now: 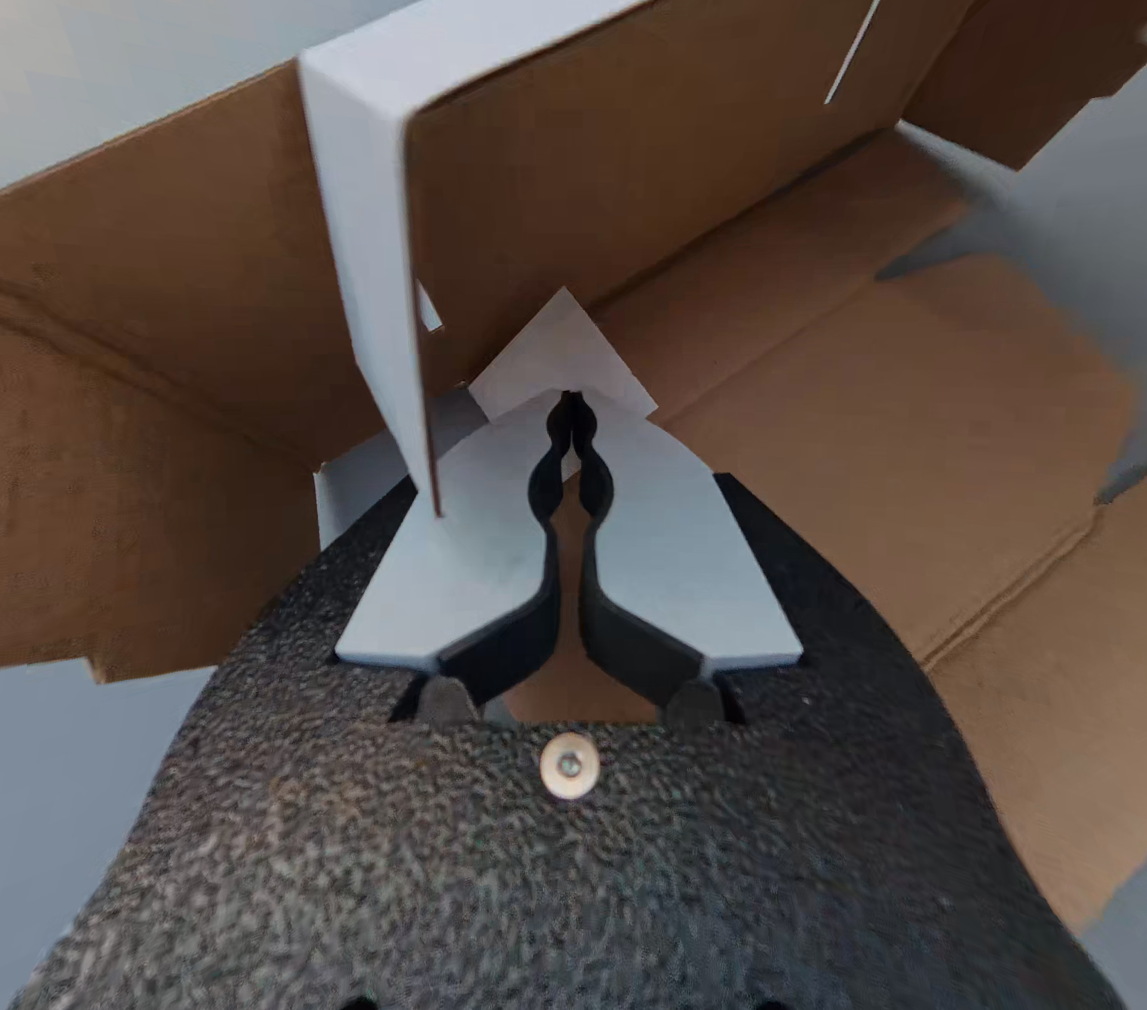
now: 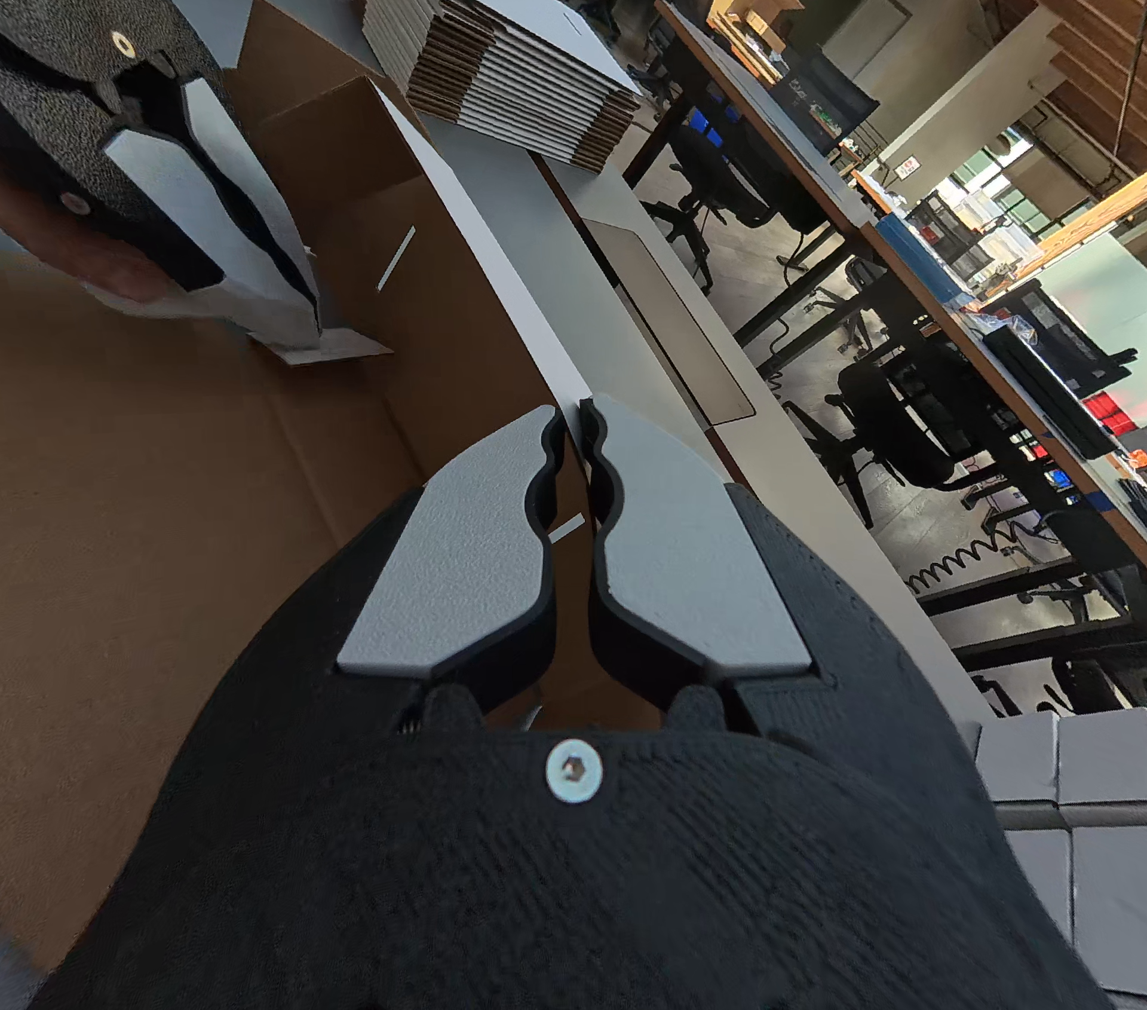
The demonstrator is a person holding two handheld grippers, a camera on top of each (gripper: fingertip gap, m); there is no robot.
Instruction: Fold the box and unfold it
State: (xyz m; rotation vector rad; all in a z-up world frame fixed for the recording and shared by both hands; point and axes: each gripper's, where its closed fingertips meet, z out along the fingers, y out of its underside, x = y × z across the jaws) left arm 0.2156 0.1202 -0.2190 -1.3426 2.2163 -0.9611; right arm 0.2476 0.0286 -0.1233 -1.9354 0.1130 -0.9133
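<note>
The cardboard box, brown inside and white outside, lies partly folded on the grey table. Its long side wall (image 1: 620, 160) stands upright along the flat base (image 1: 869, 421). My left gripper (image 1: 568, 403) is shut on a small white corner flap (image 1: 558, 353) at the foot of that wall, beside a bent white end flap (image 1: 366, 247). My right gripper (image 2: 574, 415) is shut on the top edge of the same wall (image 2: 434, 247), farther along. The left gripper (image 2: 313, 313) also shows in the right wrist view, tips down in the box corner.
A stack of flat unfolded boxes (image 2: 496, 67) lies on the grey table (image 2: 620, 297) just beyond the box. Several folded white boxes (image 2: 1086, 794) sit at the lower right. The table edge runs close behind the wall; desks and office chairs (image 2: 887, 421) stand beyond.
</note>
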